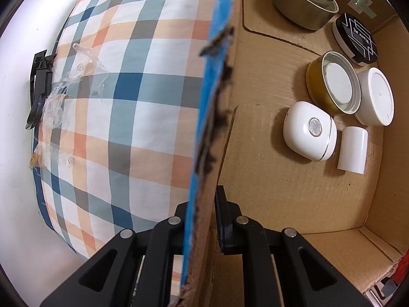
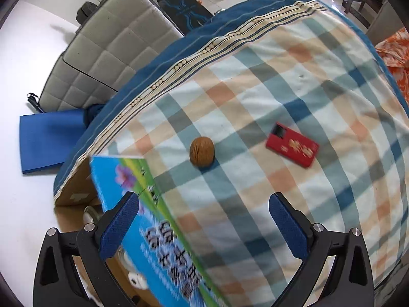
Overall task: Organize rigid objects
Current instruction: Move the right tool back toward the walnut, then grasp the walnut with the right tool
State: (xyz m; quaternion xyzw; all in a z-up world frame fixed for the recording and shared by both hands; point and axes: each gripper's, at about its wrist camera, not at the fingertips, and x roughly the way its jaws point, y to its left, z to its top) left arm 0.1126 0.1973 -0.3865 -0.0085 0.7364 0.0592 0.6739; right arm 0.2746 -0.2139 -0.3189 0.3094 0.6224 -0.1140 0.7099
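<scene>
My left gripper point(image 1: 204, 217) is shut on the side wall of a cardboard box point(image 1: 212, 117), blue printed outside, brown inside. In the box lie a metal tin point(image 1: 304, 2), a black-lidded jar point(image 1: 356, 38), an amber jar point(image 1: 332, 83), a white jar point(image 1: 375, 97), a white rounded case point(image 1: 310, 131) and a white cylinder point(image 1: 352, 148). My right gripper point(image 2: 203, 230) is open and empty above the checked cloth, beside the box point(image 2: 143, 204). A walnut point(image 2: 202, 151) and a red flat box point(image 2: 292, 148) lie on the cloth ahead of it.
The checked cloth point(image 2: 281, 97) covers a table. Crumpled clear plastic point(image 1: 58, 97) and a black clip point(image 1: 39, 87) lie at the cloth's far edge in the left wrist view. A grey sofa point(image 2: 107, 51) and a blue mat point(image 2: 48, 140) are on the floor beyond.
</scene>
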